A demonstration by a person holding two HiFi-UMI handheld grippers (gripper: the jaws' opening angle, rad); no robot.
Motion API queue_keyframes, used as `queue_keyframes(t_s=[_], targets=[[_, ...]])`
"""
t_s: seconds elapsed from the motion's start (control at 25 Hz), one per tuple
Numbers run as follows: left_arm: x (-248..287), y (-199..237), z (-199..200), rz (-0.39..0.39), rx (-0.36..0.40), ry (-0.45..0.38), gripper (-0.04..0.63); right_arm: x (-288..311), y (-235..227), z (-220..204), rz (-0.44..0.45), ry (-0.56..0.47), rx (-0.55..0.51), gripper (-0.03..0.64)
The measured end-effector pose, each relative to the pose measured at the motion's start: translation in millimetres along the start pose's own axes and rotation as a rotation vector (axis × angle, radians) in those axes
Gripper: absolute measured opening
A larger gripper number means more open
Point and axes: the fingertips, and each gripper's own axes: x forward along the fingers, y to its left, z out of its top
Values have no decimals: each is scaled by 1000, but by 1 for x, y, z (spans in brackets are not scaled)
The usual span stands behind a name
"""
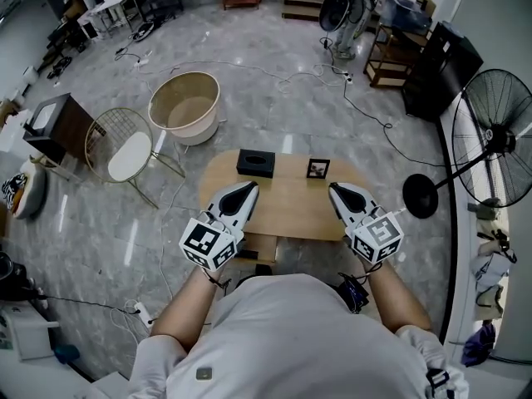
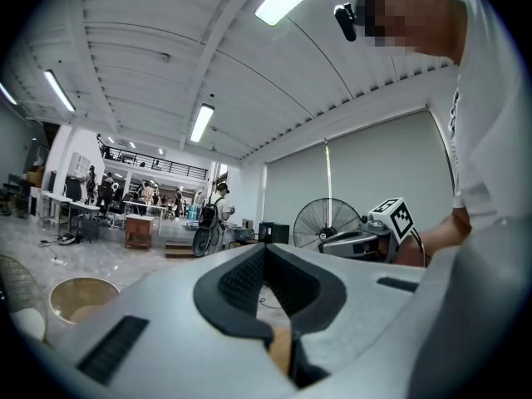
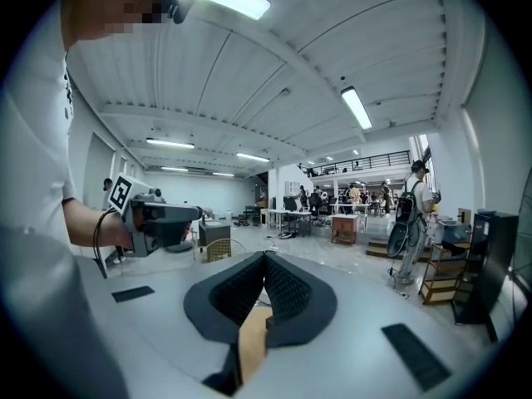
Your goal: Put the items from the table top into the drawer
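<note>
A small light-wood table stands in front of me in the head view. A black box lies at its far left and a small dark picture frame stands at its far right. My left gripper hovers over the table's left side, short of the box, with its jaws together and nothing held. My right gripper hovers over the right side, just short of the frame, also shut and empty. In each gripper view the jaws meet at the tip and point out level into the room. A wooden drawer front shows under the near edge.
Left of the table are a wire chair with a white cushion and a beige round tub. A standing fan with a black round base is to the right. Cables run over the grey floor. People stand far off.
</note>
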Motion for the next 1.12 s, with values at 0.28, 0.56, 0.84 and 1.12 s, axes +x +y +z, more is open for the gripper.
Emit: queue_keyframes(t_s=[0.28, 0.56, 0.84, 1.12], targets=[[21, -74, -1, -11, 4, 3, 9, -68, -15, -13, 16, -3, -12, 26], [38, -159, -8, -6, 8, 25, 9, -144, -26, -29, 49, 10, 3, 26], [38, -224, -13, 7, 21, 30, 9, -196, -18, -43, 89, -4, 9, 26], [17, -256, -25, -6, -29, 43, 9, -213, 9, -52, 131, 7, 7, 26]])
